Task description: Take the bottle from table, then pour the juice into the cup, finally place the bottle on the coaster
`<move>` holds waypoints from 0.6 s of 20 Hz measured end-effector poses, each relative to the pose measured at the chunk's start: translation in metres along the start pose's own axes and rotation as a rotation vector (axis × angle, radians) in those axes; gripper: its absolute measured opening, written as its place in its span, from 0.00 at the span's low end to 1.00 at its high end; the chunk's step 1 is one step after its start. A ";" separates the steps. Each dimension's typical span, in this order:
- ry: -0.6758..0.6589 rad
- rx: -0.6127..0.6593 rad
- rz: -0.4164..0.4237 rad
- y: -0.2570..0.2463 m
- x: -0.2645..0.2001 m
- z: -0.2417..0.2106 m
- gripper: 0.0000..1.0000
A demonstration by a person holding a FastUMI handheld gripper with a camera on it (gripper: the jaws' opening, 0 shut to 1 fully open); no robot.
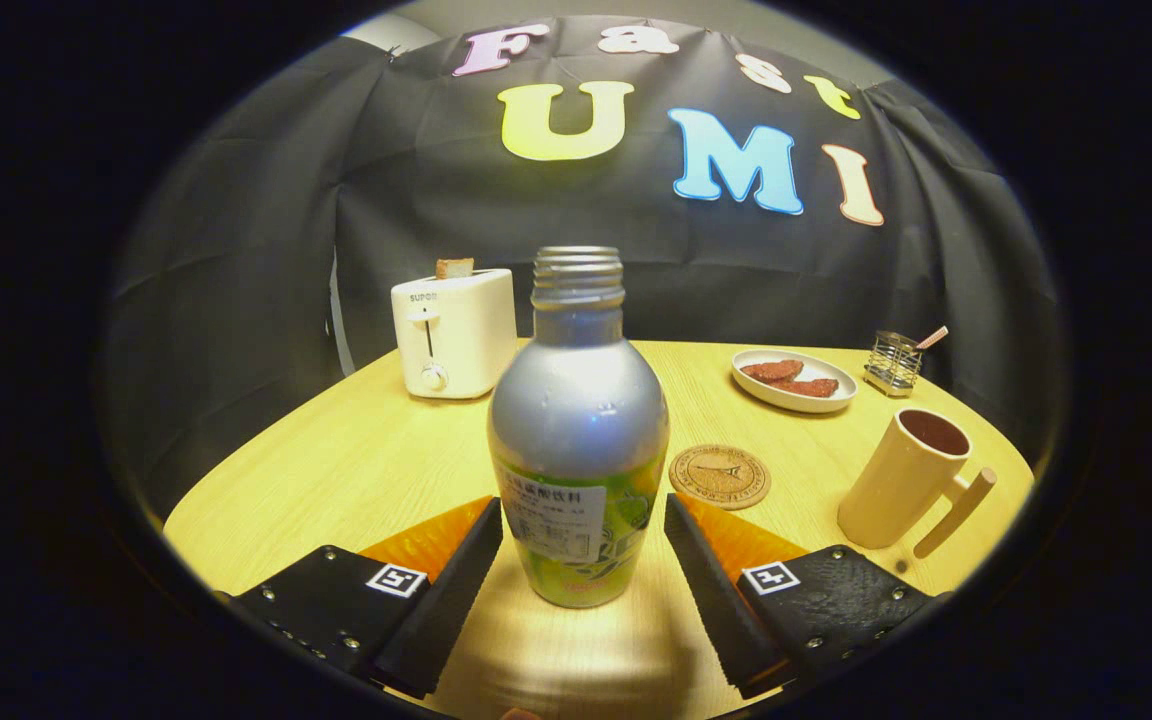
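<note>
A silver bottle (577,420) with a green label and no cap stands upright on the wooden table (336,470), between my two fingers. My gripper (583,530) is open; the left finger nearly touches the bottle's lower side, while the right finger stands a small gap away. A round cork coaster (719,476) lies just beyond the right finger. A cream mug (904,478) with a wooden handle stands to the right of the coaster, dark liquid showing inside.
A white toaster (454,332) with a slice of bread in it stands at the back left. A plate (793,380) with reddish food and a small wire holder (893,362) sit at the back right.
</note>
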State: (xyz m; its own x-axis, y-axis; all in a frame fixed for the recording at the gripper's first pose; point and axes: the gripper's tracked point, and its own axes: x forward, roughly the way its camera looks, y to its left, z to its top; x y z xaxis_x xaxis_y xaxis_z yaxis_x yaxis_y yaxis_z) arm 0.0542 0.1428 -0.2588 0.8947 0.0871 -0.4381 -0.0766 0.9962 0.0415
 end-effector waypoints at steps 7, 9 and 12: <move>0.044 -0.012 0.018 0.005 0.001 -0.017 0.91; 0.042 -0.003 0.022 0.005 0.000 -0.016 0.81; 0.048 0.009 0.035 0.007 -0.001 -0.017 0.79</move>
State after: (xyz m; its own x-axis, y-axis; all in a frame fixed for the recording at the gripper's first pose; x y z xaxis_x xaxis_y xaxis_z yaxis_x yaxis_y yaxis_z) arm 0.0456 0.1495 -0.2733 0.8694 0.1223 -0.4788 -0.1033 0.9925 0.0660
